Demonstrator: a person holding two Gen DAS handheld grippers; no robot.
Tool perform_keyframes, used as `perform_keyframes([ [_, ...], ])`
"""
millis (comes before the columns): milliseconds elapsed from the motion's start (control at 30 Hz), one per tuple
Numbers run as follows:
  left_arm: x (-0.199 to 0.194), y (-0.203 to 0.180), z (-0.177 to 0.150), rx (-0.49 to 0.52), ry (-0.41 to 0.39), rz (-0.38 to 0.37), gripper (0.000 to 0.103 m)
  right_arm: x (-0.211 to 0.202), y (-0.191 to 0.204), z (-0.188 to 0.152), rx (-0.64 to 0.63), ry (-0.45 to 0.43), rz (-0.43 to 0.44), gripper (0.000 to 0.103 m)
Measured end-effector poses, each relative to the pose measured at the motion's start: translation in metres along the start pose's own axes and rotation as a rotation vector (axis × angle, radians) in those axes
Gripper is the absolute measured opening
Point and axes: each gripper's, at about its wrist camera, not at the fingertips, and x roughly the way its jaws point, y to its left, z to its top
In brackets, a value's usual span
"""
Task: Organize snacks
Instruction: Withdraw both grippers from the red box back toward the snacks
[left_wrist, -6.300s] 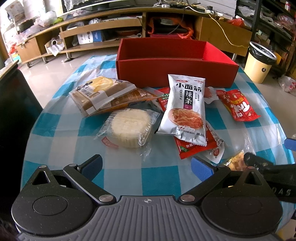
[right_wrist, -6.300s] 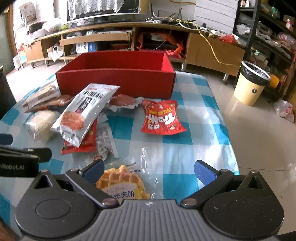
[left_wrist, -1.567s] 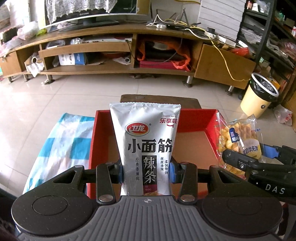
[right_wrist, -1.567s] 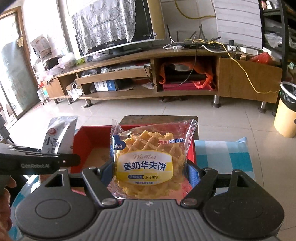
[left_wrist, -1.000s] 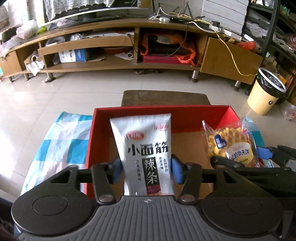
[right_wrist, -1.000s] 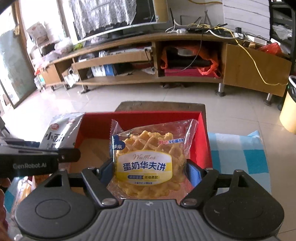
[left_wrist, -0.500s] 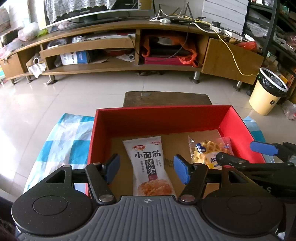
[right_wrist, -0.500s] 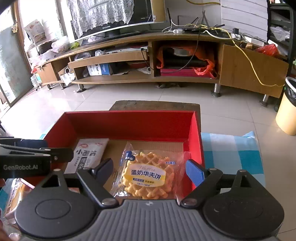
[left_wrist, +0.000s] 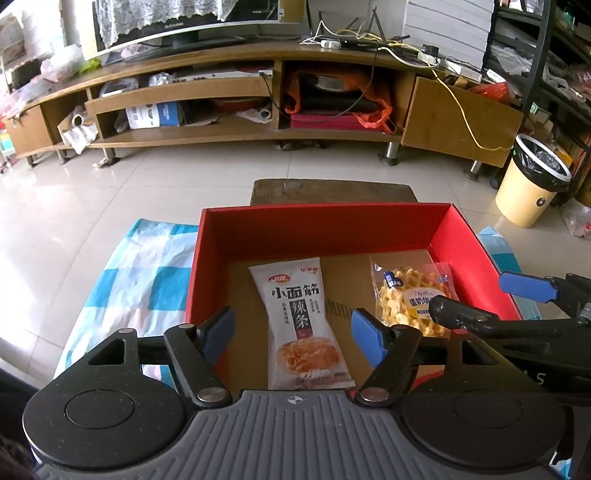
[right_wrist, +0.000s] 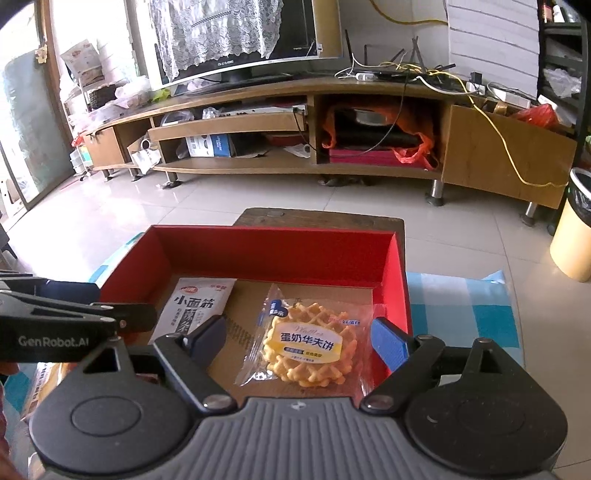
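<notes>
A red box (left_wrist: 325, 221) (right_wrist: 273, 236) stands on the blue-checked tablecloth (left_wrist: 140, 273). On its cardboard floor lie a white spicy-strip packet (left_wrist: 299, 321) (right_wrist: 195, 310) at the left and a clear waffle packet (left_wrist: 410, 295) (right_wrist: 310, 343) at the right. My left gripper (left_wrist: 291, 334) hovers over the white packet; its jaws are opening and do not touch the packet. My right gripper (right_wrist: 299, 341) hangs open over the waffle packet, clear of it. The right gripper's fingers (left_wrist: 524, 286) also show at the right of the left wrist view.
A bread packet (right_wrist: 44, 376) lies on the cloth left of the box. Past the table's far edge are a brown stool (left_wrist: 332, 190), tiled floor, a long wooden TV cabinet (left_wrist: 258, 92) and a yellow bin (left_wrist: 532, 184) at the right.
Both packets left the jaws and now lie flat in the box. The left jaws have spread wider; the right jaws opened and stayed open. Neither hand has shifted much.
</notes>
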Motion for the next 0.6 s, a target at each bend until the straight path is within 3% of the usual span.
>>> perform_keyframes([
  [600,-0.026,-0.004,-0.032,0.032,0.021,-0.009,0.080,-0.035,-0.001,-0.028,-0.061,0.015,0.017,0.082],
])
